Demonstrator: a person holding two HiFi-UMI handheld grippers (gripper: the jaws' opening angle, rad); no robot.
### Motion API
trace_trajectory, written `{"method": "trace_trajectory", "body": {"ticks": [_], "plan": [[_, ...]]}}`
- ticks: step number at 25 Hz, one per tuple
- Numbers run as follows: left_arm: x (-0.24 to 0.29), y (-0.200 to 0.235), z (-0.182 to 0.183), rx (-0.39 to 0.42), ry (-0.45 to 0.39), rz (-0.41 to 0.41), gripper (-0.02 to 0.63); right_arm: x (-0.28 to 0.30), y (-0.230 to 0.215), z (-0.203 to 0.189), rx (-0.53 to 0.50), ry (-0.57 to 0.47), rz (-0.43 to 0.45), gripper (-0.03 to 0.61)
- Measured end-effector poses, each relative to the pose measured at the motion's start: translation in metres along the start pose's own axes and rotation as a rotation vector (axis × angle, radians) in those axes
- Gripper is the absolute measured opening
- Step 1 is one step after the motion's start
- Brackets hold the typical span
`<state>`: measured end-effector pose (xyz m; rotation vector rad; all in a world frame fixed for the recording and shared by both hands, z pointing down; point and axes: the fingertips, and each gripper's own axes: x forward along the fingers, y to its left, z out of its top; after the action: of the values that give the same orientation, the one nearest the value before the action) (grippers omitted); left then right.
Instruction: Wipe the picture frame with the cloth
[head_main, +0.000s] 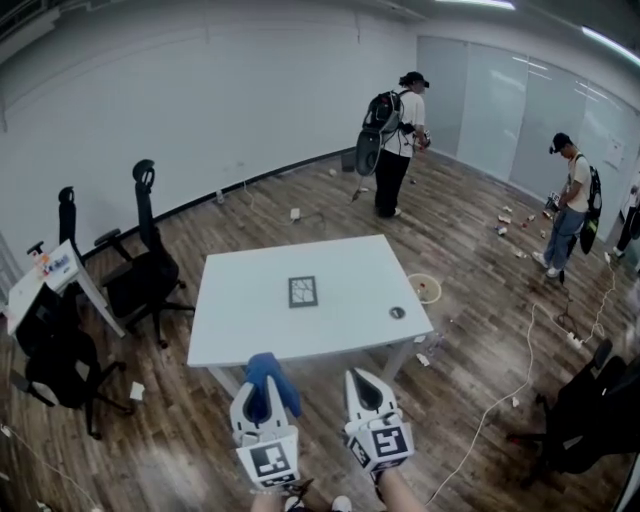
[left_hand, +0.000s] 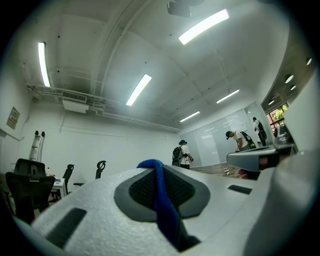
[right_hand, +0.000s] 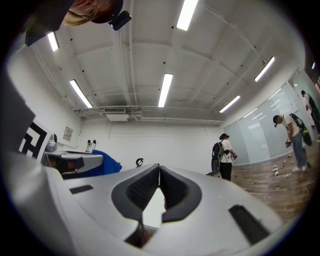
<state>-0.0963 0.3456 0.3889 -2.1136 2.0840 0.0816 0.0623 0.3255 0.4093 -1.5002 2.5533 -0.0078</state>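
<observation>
A small dark picture frame (head_main: 302, 291) lies flat near the middle of the white table (head_main: 250, 320). My left gripper (head_main: 264, 393) hovers just short of the table's near edge, shut on a blue cloth (head_main: 270, 375) that bunches above its jaws. In the left gripper view the cloth (left_hand: 161, 200) runs as a blue strip between the closed jaws. My right gripper (head_main: 364, 386) is beside it to the right, shut with nothing held; its pads (right_hand: 172, 187) meet at the tips. Both grippers stay well short of the frame.
A small dark round object (head_main: 397, 313) sits near the table's right edge. Black office chairs (head_main: 145, 270) stand left of the table, another at the right (head_main: 590, 410). Two people (head_main: 393, 140) stand far back. White cables (head_main: 500, 395) and small litter lie on the wood floor.
</observation>
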Motion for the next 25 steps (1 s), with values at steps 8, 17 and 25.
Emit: {"method": "trace_trajectory", "body": {"ticks": [8,17,25], "plan": [[0.054,0.009,-0.019,0.007,0.04,0.026,0.031,0.055,-0.016,-0.019,0.007,0.025,0.041,0.006],[0.182,0.039,-0.061,0.053,0.072,-0.049,0.031,0.173,-0.055,-0.052,-0.003,0.054,-0.052,0.006],[0.29,0.076,-0.101,0.035,0.118,-0.113,0.031,0.281,-0.069,-0.081,0.012,0.081,-0.101,0.04]]}}
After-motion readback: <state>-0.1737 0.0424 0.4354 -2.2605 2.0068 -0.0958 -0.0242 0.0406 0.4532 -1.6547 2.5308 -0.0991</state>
